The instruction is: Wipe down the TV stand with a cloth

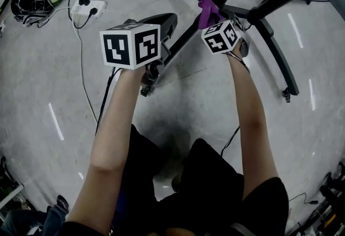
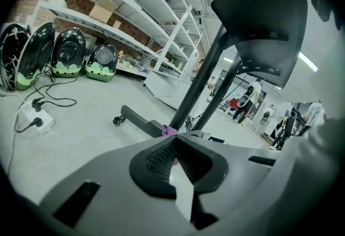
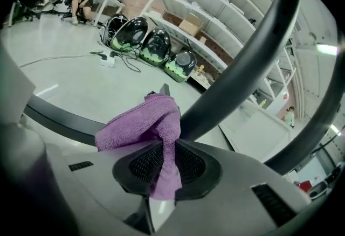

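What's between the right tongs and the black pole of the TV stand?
The purple cloth. The right gripper view shows the right tongs shut on it, with its bunched end reaching the black pole.

The grey floor (image 1: 188, 100) carries the TV stand's castered black base (image 1: 277, 57), a white power strip (image 1: 88, 9) and trailing cables (image 1: 82, 68).

No legible text, label, brand, number or sign anywhere in view.
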